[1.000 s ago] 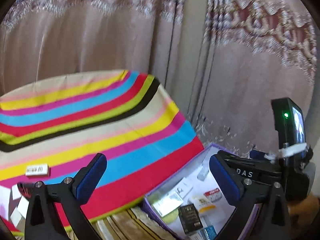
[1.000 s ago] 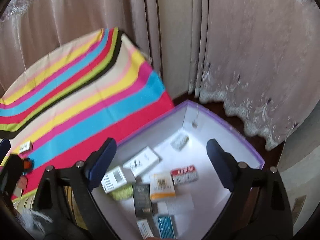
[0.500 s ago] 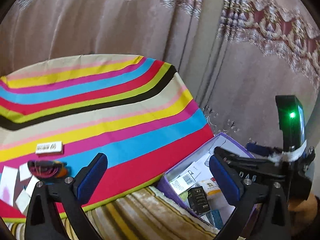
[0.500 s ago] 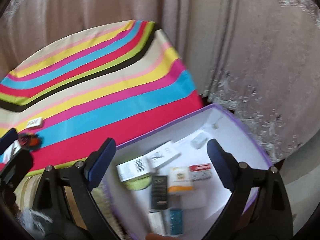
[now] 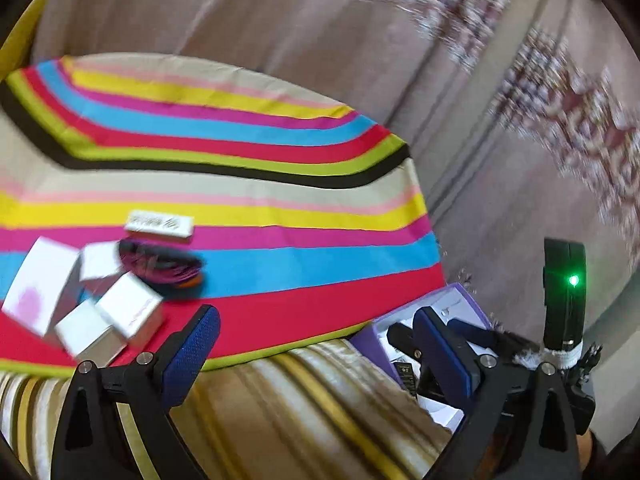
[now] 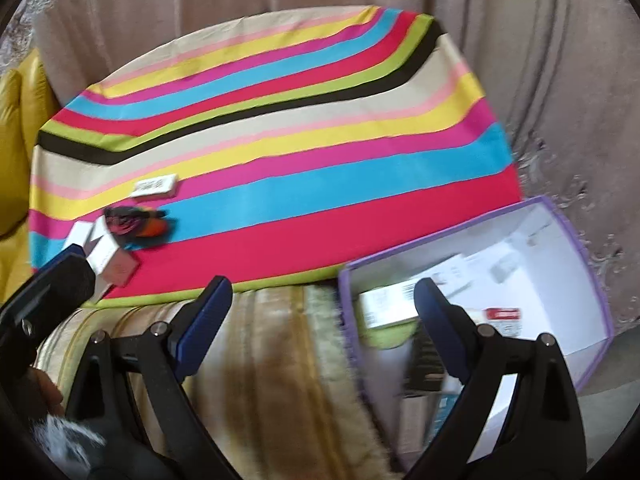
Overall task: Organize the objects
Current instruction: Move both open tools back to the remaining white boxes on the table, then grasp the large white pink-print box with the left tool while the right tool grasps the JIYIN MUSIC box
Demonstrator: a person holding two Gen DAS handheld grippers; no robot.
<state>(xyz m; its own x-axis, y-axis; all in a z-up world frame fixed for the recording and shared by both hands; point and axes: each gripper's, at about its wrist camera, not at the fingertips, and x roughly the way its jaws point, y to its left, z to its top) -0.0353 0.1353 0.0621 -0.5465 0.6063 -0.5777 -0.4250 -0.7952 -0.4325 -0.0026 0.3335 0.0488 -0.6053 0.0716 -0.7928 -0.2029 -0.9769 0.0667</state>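
A striped cloth (image 5: pixel 240 184) covers a table, also in the right wrist view (image 6: pixel 280 128). On its left lie several white boxes (image 5: pixel 128 310), a flat white box (image 5: pixel 159 225) and a dark purple-orange bundle (image 5: pixel 160 266); they also show in the right wrist view: boxes (image 6: pixel 105 254), flat box (image 6: pixel 155 186), bundle (image 6: pixel 134 222). A purple-rimmed white box (image 6: pixel 568 236) holding several small packages sits at the right, partly seen in the left wrist view (image 5: pixel 456 298). My left gripper (image 5: pixel 316 354) is open and empty. My right gripper (image 6: pixel 324 316) is open and empty over the box's left edge.
Beige embroidered curtains (image 5: pixel 520 100) hang behind the table. A gold-striped cloth (image 6: pixel 280 360) drapes below the table's front edge. A yellow cushion (image 6: pixel 20 120) is at the far left. The right gripper's body with a green light (image 5: pixel 564 304) is beside my left gripper.
Both grippers have swung left, away from the purple box and toward the table. The white boxes and the bundle have come into closer view. Both stay open.
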